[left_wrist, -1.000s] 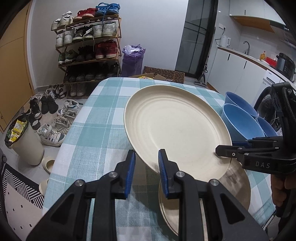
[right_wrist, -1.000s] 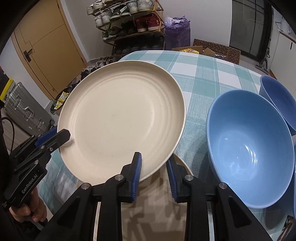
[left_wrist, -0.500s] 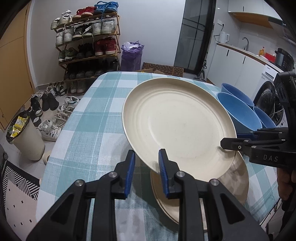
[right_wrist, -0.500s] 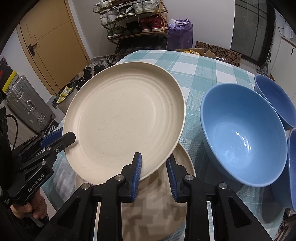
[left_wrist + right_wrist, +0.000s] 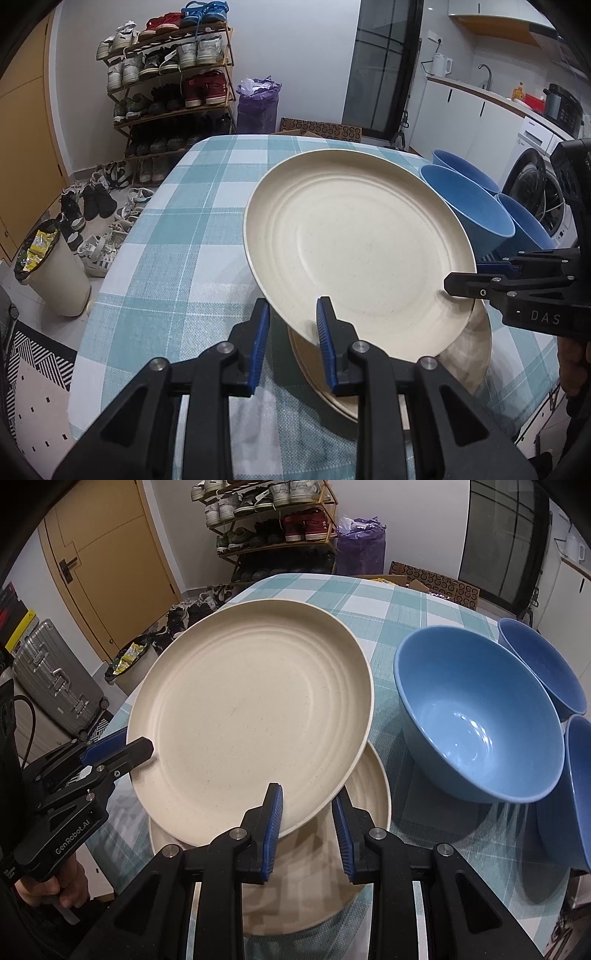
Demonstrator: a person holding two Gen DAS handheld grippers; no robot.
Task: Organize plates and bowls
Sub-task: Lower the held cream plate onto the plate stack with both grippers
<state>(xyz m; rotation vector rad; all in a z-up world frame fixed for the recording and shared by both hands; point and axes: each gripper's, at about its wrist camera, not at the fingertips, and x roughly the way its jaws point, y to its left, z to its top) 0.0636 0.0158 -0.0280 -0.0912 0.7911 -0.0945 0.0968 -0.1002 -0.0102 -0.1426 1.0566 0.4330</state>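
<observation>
Left wrist view: left tool (image 5: 291,325) is gripping the near rim of the cream plate (image 5: 354,254), which is hanging tilted above a second plate (image 5: 469,354) lying on the checked surface (image 5: 177,236). Right wrist view: right tool (image 5: 307,819) is clamping the same plate's (image 5: 251,709) edge; three blue bowls (image 5: 476,716) are sitting just beside it.

Matt speckled cream plate (image 5: 251,716), glossy blue bowl (image 5: 476,716), woven checked tablecloth (image 5: 177,236), black plastic tool (image 5: 291,332)
</observation>
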